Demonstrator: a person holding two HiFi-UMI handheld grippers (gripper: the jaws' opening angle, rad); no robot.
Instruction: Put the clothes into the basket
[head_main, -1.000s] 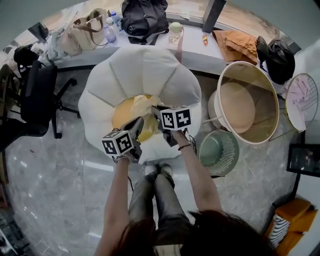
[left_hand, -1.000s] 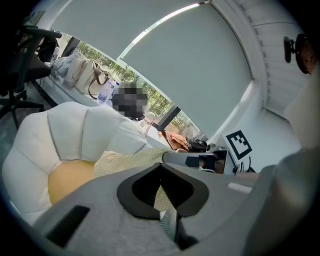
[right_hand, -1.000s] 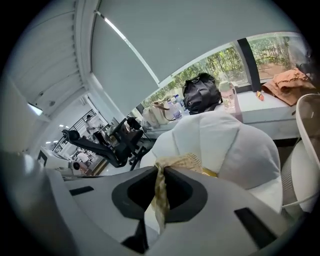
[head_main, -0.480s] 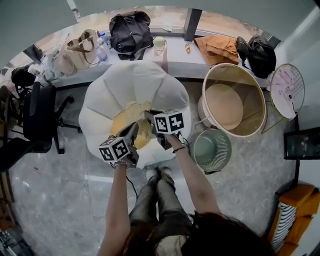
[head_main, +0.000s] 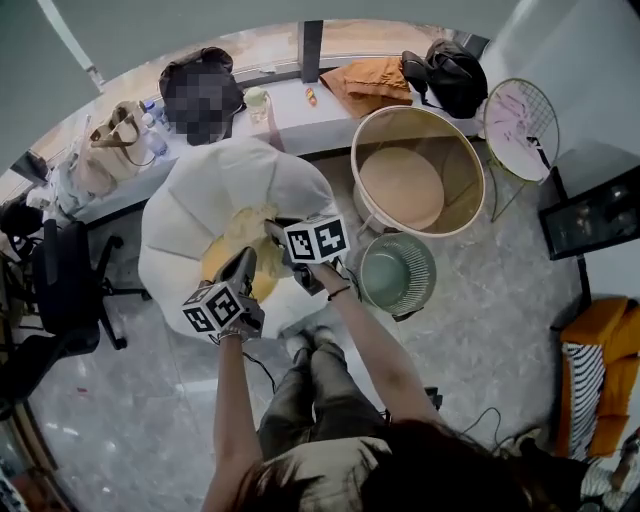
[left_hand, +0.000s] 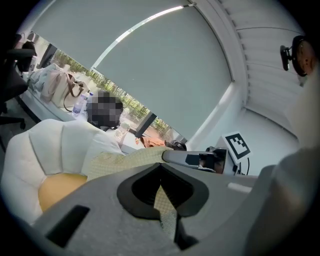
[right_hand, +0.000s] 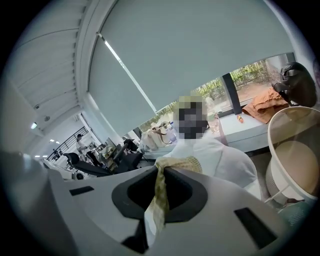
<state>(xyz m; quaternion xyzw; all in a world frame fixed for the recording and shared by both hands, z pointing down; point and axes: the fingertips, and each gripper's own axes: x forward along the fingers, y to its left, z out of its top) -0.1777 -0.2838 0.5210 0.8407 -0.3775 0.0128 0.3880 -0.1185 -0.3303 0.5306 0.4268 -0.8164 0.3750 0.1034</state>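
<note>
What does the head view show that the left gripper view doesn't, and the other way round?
Only the head view: the green basket on the floor, the bigger beige tub behind it, and the person's legs. Only the left gripper view: the left gripper with its jaws shut on a fold of the pale yellow-green garment, and the window blind above. Both: the garment stretched across to the right gripper, the white chair with its yellow seat, and the orange cloth on the counter.
</note>
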